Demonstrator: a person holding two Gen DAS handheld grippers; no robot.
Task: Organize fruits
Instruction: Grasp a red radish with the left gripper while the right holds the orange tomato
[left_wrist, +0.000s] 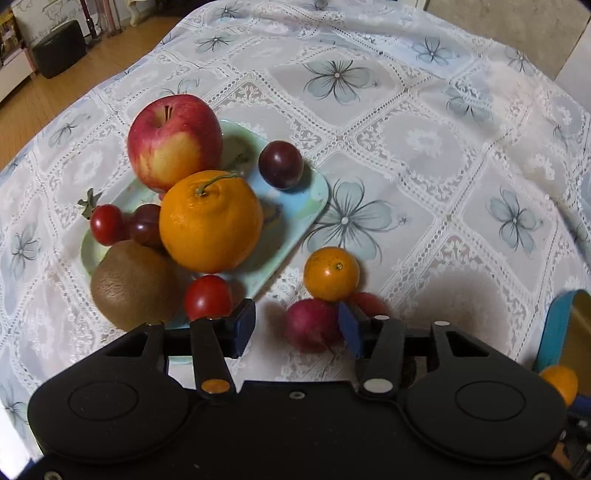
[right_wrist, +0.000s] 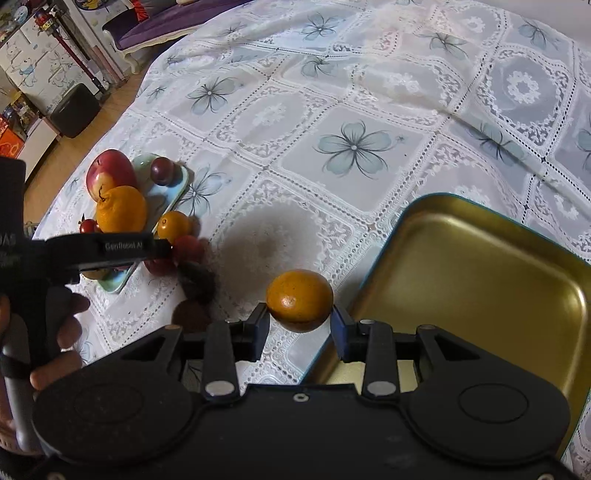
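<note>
Fruit first: a small orange (right_wrist: 299, 300) sits pinched between the blue pads of my right gripper (right_wrist: 300, 317), one pad on each flank, lifted clear of the lace tablecloth (right_wrist: 354, 147). Just to its right, nearly under the right-hand pad, is the rim of the gold tin tray (right_wrist: 480, 266), with nothing lying in the part I can see.

Over to my left gripper (left_wrist: 295, 326): no earlier view to compare, but its jaws stand spread wide and grip nothing. Between the pads, closer to the right-hand one, lies a reddish plum (left_wrist: 312, 328) on the cloth. Just beyond it a small tangerine (left_wrist: 331, 273) touches it, with another red fruit (left_wrist: 369, 301) peeking out behind the right pad. The left pad hangs over the near edge of the pale green plate (left_wrist: 295, 206), right beside a cherry tomato (left_wrist: 207, 297).

Further out on that plate: a kiwi (left_wrist: 133, 284), a big orange with its stem (left_wrist: 210, 221), a red apple (left_wrist: 173, 142), a dark plum (left_wrist: 280, 164), and another tomato (left_wrist: 107, 224) at the left rim beside a dark grape (left_wrist: 147, 225).
</note>
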